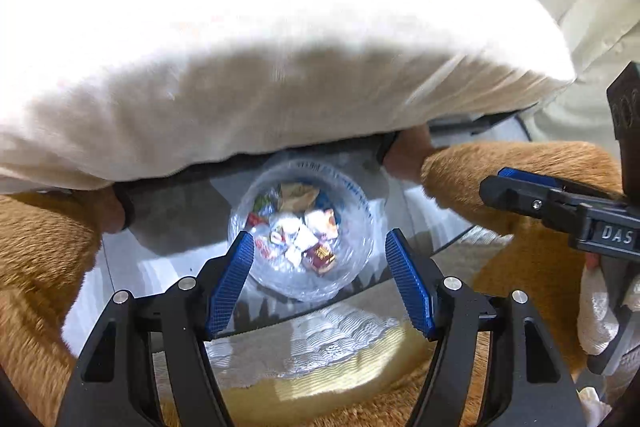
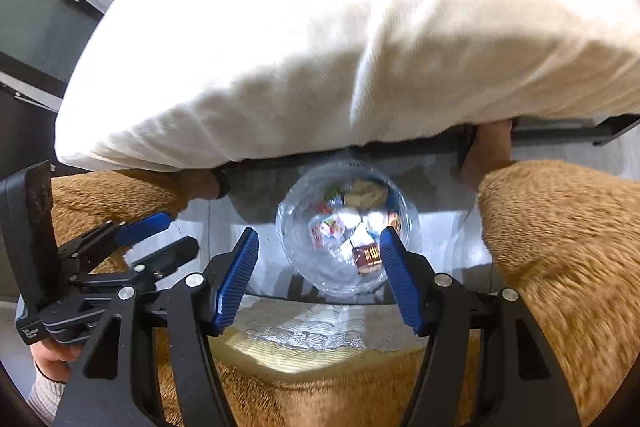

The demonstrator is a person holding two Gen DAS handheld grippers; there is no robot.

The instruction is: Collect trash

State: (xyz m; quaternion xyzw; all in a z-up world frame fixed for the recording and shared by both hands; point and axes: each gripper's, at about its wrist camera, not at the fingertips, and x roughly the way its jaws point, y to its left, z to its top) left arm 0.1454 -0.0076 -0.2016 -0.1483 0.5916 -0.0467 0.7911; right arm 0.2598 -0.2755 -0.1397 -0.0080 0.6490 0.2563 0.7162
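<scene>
Inspection finding: you are at the drop-off end of a collection cycle, by my reading. The clear plastic bin [image 1: 304, 239] sits on the pale floor between your 2 legs in fuzzy tan trousers [image 1: 44, 267], and it already holds a heap of crumpled wrappers [image 1: 308, 235], among them a dark red packet [image 2: 368, 257] and a wad of brown paper [image 2: 366, 193]. A large white cushion [image 1: 260, 47] overhangs the far rim of the bin and fills the upper half of both views.

Left gripper [image 1: 320, 283]: fingers spread wide, nothing between the blue pads [image 1: 230, 283]. It hangs above the bin's mouth, touching neither rim nor contents as far as the view shows.

Right gripper [image 2: 318, 277]: likewise spread wide and carrying nothing. Its right-hand pad overlaps the bin in the right wrist view, but I cannot tell whether it makes contact or merely hangs in front. In the left wrist view it shows at the right edge, held apart from the bin.

Judgement: with both tools free of load, your next move calls for finding a remaining piece of litter. None is visible outside the bin in either view; the cushion and your legs hide much of the surroundings, so expect to swing 1 gripper away to search. Mind the thin plastic wall, which looks likely to buckle if knocked.
</scene>
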